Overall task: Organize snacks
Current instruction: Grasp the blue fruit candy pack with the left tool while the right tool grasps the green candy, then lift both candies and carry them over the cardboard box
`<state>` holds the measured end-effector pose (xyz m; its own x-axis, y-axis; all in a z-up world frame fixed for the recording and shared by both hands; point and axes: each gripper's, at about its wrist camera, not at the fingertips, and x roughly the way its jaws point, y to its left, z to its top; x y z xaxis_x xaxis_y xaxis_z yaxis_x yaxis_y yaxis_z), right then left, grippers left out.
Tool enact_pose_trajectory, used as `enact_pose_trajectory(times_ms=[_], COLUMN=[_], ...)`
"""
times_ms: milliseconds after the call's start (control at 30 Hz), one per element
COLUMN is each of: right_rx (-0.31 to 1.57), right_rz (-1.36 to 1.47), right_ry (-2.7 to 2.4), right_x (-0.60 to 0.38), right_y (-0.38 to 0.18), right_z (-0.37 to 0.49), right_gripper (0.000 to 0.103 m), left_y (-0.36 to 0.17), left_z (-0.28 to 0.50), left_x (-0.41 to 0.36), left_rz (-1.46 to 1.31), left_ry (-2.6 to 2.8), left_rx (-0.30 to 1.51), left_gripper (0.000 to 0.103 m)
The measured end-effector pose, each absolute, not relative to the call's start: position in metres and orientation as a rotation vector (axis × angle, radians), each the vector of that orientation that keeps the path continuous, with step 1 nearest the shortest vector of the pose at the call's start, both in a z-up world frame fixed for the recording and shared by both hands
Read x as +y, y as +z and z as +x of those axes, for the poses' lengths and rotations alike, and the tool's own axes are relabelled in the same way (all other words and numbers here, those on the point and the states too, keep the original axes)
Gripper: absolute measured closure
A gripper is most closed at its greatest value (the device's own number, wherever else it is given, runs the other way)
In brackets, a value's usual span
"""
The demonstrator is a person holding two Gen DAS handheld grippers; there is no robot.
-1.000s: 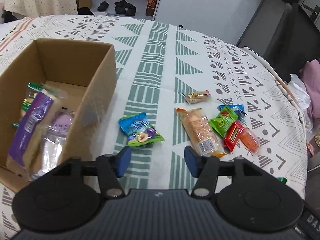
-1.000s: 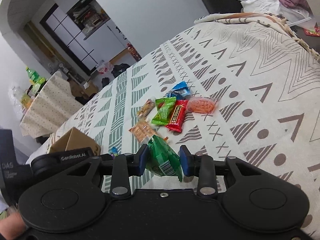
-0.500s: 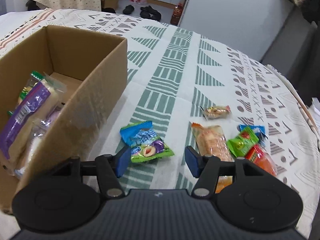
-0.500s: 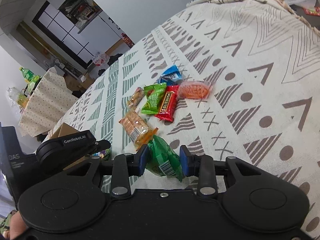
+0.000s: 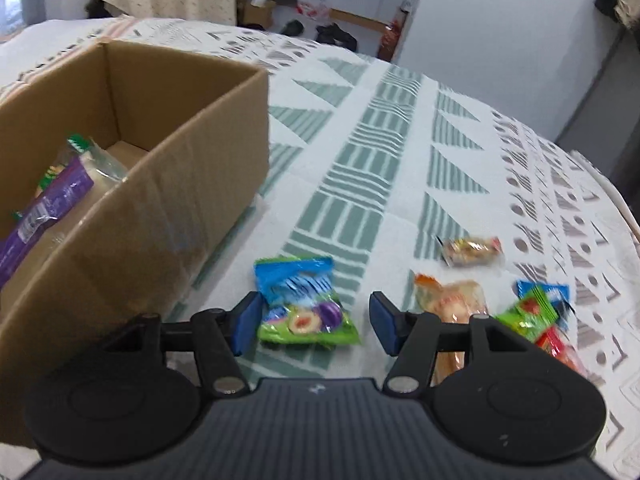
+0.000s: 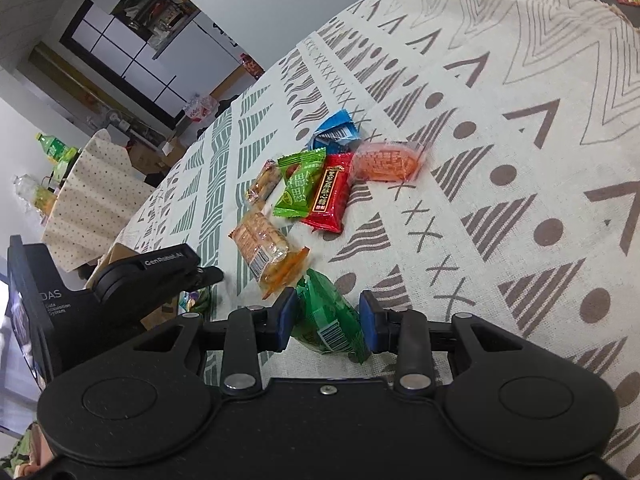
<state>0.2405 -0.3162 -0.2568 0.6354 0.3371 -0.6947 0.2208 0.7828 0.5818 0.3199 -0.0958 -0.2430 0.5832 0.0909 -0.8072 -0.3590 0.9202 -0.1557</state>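
Note:
My left gripper (image 5: 314,322) is open, its fingers either side of a blue and green fruit-candy packet (image 5: 302,308) lying on the tablecloth. A cardboard box (image 5: 168,184) with several snacks inside stands just to its left. My right gripper (image 6: 328,322) is shut on a dark green packet (image 6: 326,316), held above the cloth. Ahead of it lie a cracker pack (image 6: 262,246), a light green packet (image 6: 300,188), a red bar (image 6: 330,196), an orange pack (image 6: 386,162), a blue packet (image 6: 334,130) and a small wrapped sweet (image 6: 264,182).
The left gripper's body (image 6: 120,288) shows at the left of the right wrist view. The same loose snacks lie right of the left gripper, among them the cracker pack (image 5: 452,304). The patterned cloth (image 5: 372,168) covers a round table that drops off at the right.
My left gripper has moved down and forward until the blue and green packet lies between its fingers. My right gripper has kept hold of the dark green packet and drifted slightly.

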Motion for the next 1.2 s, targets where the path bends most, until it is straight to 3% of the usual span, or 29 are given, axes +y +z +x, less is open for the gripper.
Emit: enact_pose_trajectory(times_ms=[100, 300, 733, 1200], right_rx=[0.902, 0.901, 0.828, 0.738], right_rz=[0.709, 0.693, 0.636, 0.586], right_ry=[0.070, 0.071, 0.072, 0.149], right_x=[-0.318, -0.317, -0.309, -0.254], right_y=[-0.258, -0.256, -0.230, -0.174], right_z=[0.240, 0.241, 0.233, 0.221], right_gripper=[0.069, 0.069, 0.070, 0.070], left_y=[-0.244, -0.240, -0.195, -0.122], left_z=[0.320, 0.315, 0.280, 0.236], left_x=[-0.094, -0.094, -0.082, -0.026], left_rz=[-0.313, -0.304, -0.339, -0.436], left_ry=[0.277, 0.275, 0.182, 0.156], left_rx=[0.915, 0.916, 0.885, 0.720], left_gripper=[0.058, 0.065, 0.066, 0.066])
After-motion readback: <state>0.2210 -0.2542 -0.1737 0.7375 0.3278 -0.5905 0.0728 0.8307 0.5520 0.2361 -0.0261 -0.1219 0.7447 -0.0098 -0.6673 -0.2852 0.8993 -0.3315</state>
